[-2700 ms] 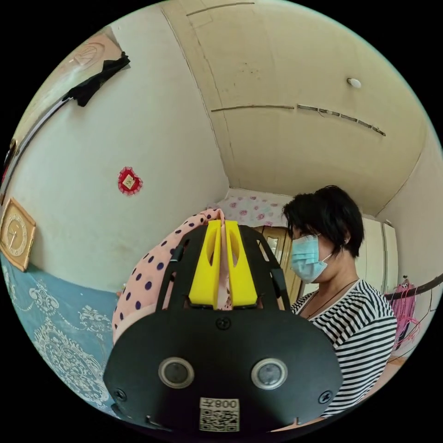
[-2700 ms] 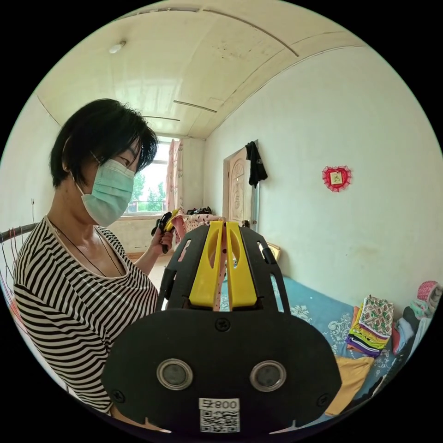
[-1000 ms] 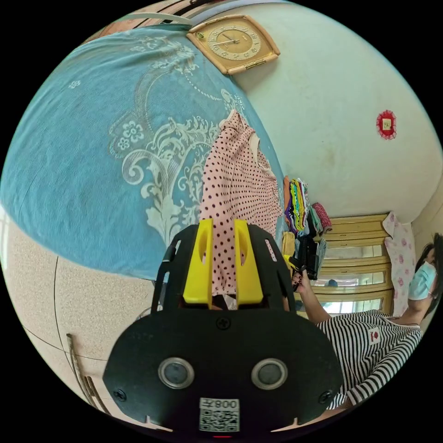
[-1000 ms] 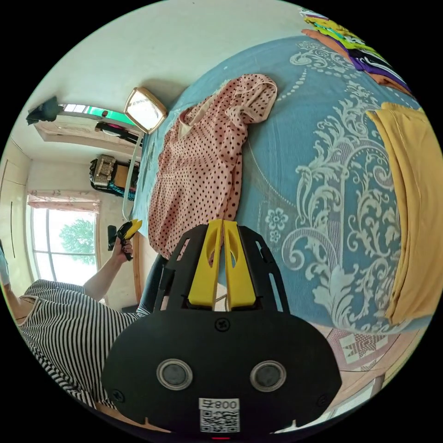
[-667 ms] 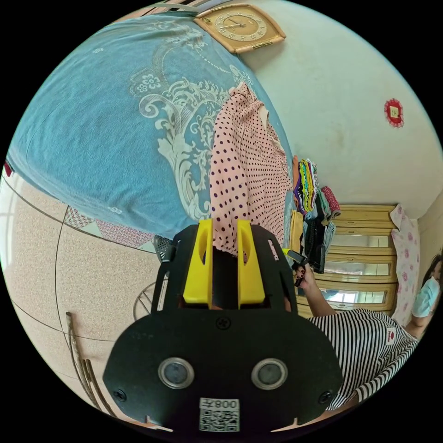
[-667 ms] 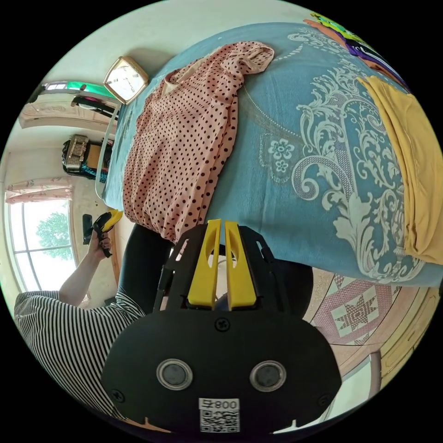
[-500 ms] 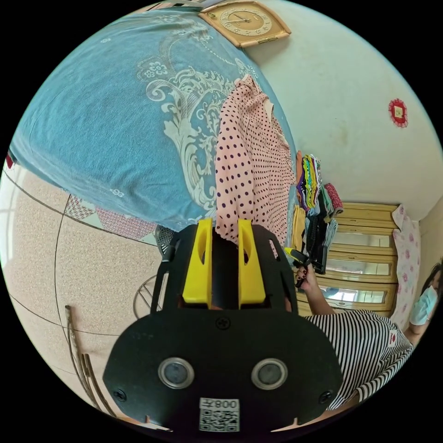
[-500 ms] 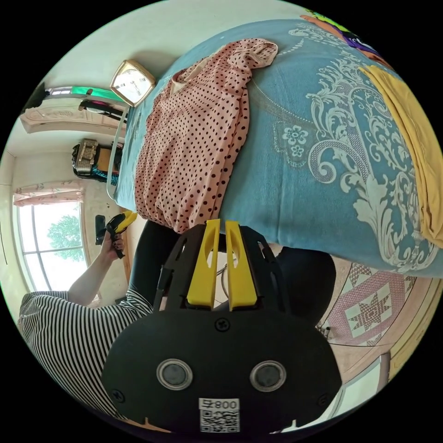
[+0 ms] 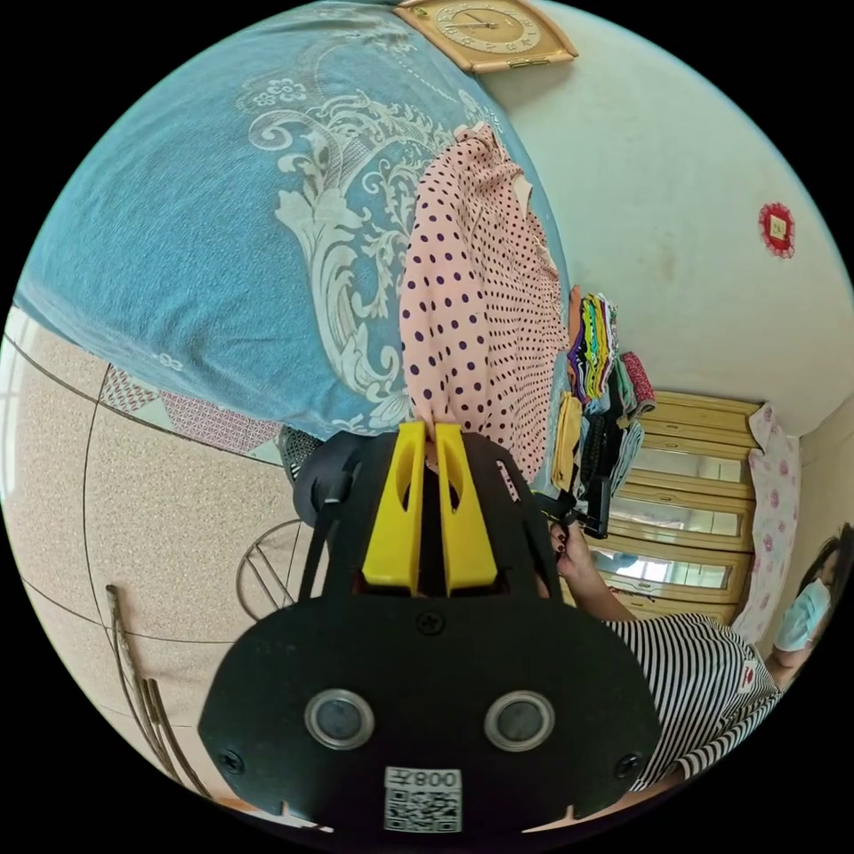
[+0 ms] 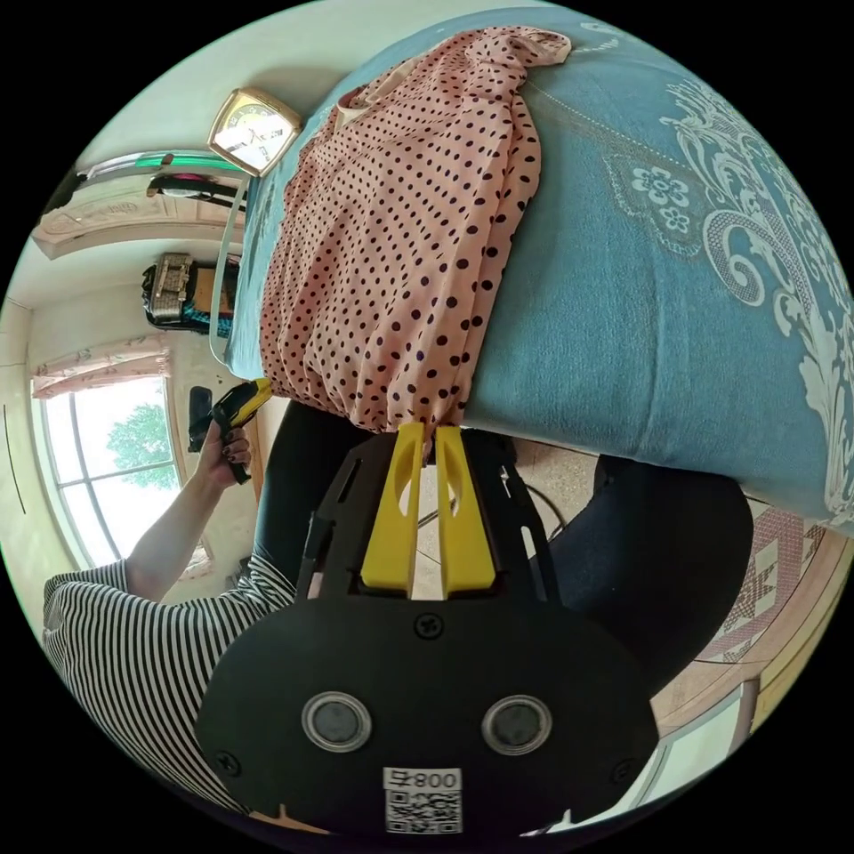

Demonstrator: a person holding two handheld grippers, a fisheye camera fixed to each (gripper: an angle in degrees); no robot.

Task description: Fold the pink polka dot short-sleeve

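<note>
Both tongs — left (image 9: 425,436), right (image 10: 425,436) — newly pinching shirt (image 10: 400,231) hem.

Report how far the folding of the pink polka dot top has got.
Done: the polka dot top lies spread on the blue bedspread, hem at the bed's edge. In hand: the left tool and right tool each pinch a hem corner. Left: every fold; the sleeve at the far end is bunched, and no layer is doubled over.

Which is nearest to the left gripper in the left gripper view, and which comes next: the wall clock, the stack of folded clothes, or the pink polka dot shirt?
From the left gripper:
1. Pink polka dot shirt, its hem right at the jaw tips, lying on the blue bedspread.
2. Stack of folded clothes, farther along the bed, by the wall.
3. Wall clock, at the far end of the bed.
</note>
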